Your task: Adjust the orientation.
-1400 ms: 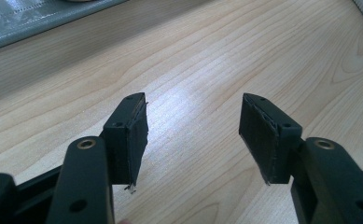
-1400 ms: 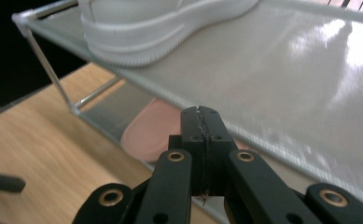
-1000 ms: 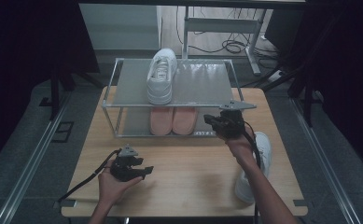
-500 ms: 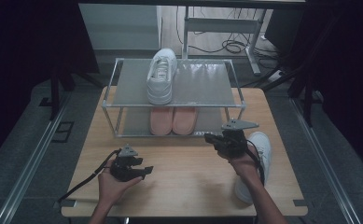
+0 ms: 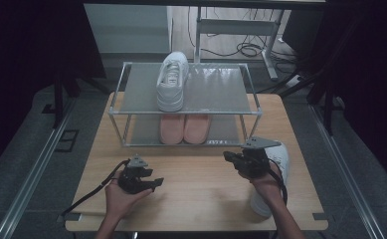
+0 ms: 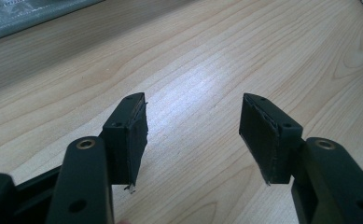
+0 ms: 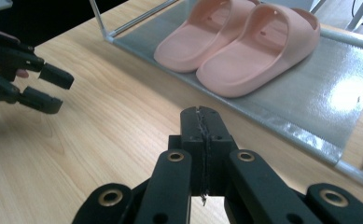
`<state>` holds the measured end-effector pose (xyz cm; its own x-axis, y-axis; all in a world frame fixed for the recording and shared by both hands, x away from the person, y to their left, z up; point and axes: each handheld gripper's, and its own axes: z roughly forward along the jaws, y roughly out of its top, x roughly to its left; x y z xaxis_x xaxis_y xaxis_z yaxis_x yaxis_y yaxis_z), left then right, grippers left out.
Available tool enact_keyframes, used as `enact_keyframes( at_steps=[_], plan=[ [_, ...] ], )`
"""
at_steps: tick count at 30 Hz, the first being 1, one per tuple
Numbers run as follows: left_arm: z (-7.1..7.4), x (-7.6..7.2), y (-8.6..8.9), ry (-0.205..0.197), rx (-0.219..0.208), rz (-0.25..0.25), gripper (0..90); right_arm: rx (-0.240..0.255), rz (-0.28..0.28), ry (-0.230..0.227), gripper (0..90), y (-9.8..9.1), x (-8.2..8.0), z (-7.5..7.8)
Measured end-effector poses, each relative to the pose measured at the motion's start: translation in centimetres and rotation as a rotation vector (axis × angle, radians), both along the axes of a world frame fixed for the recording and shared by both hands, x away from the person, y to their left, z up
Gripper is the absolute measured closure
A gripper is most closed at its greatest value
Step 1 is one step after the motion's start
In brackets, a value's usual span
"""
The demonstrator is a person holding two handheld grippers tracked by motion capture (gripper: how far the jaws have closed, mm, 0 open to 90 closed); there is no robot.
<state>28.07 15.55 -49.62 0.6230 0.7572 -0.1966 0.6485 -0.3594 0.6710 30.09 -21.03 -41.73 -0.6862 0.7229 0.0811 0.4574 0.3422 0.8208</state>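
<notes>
Over on the wooden table [image 5: 201,199], in front of the shoe rack [image 5: 186,102], two grippers at work. Right gripper [image 5: 229,156] clenched tight, pads pressed flat together with nothing between them, clear to see in the right gripper view [image 7: 201,122]. Held low over the table just off the rack's front right corner, jaws pointing toward the rack's lower shelf. White sneaker [image 5: 275,172] lying on the table right behind that gripper, on the side away from the rack, toe end near the gripper's body, heel end running off toward the table's near edge, partly hidden under the forearm. Not gripped, not between the jaws.

Left gripper [image 5: 157,183] released, jaws standing wide apart over bare wood in the left gripper view [image 6: 193,128], nothing between them. Resting well in front of the rack's left half, cradled in the left hand [image 5: 124,196]; seen again from the right gripper view [image 7: 51,88] with its two jaws spread.

Up on the rack's top shelf, second white sneaker [image 5: 172,82], toe toward the back. On the lower shelf, pair of pink slippers [image 7: 244,42] side by side, straight ahead of the shut right jaws, well apart from them.
</notes>
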Motion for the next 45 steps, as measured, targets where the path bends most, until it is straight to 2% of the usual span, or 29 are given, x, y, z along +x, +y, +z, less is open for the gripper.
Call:
enact_keyframes(
  at_steps=[13,21,31,42,45],
  plan=[
    [0.0,0.0,0.0,-0.003,0.005,0.001,42.0,-0.016,0.017,0.013,89.9,-1.6,-3.2,-0.9],
    [0.0,0.0,0.0,-0.001,0.005,0.001,42.0,-0.012,-0.01,0.014,89.9,-3.2,-4.8,-1.6],
    [-0.2,0.0,-0.1,0.003,0.006,-0.001,42.0,-0.03,-0.038,0.004,90.0,-4.1,-6.8,-2.0],
    [-0.3,0.0,-0.3,0.0,-0.005,-0.004,42.3,-0.067,-0.064,0.025,90.0,-4.7,-8.8,-3.3],
    [-0.4,0.0,-0.4,0.002,-0.002,-0.005,42.3,-0.09,-0.07,0.035,90.0,-4.8,-9.2,-3.6]
  ],
)
